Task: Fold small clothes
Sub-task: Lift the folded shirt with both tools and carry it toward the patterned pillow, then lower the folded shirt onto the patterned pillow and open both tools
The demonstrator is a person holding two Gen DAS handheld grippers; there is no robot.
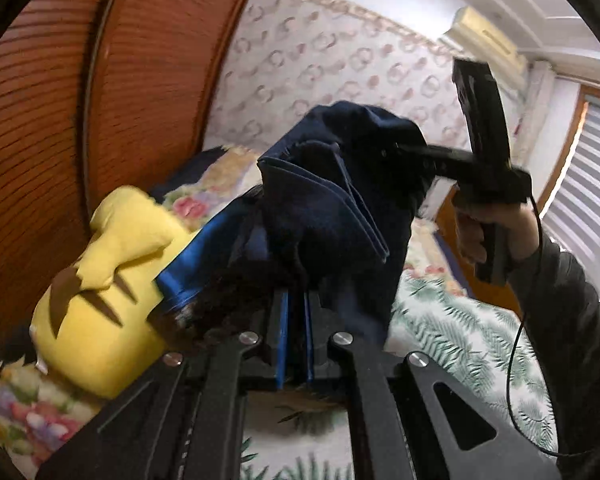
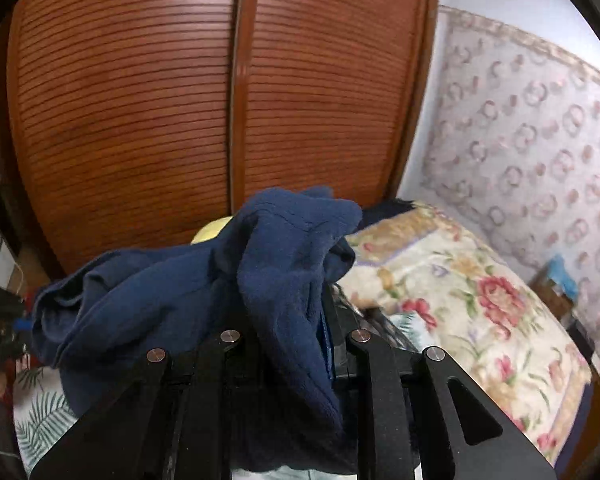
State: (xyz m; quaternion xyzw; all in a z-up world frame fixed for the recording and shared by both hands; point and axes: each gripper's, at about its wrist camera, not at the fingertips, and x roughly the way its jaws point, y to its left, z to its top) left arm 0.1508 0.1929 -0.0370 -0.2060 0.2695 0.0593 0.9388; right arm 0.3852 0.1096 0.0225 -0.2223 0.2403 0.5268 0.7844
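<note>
Both grippers, left (image 1: pixel 296 300) and right (image 2: pixel 296 344), are clamped on a crumpled navy fleece garment (image 2: pixel 204 280) held bunched above the bed (image 2: pixel 480 308).

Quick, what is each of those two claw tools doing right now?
Left gripper: closed, holding the dark navy blue fleece garment.
Right gripper: closed, holding the same garment, which is lifted above the bed.
</note>
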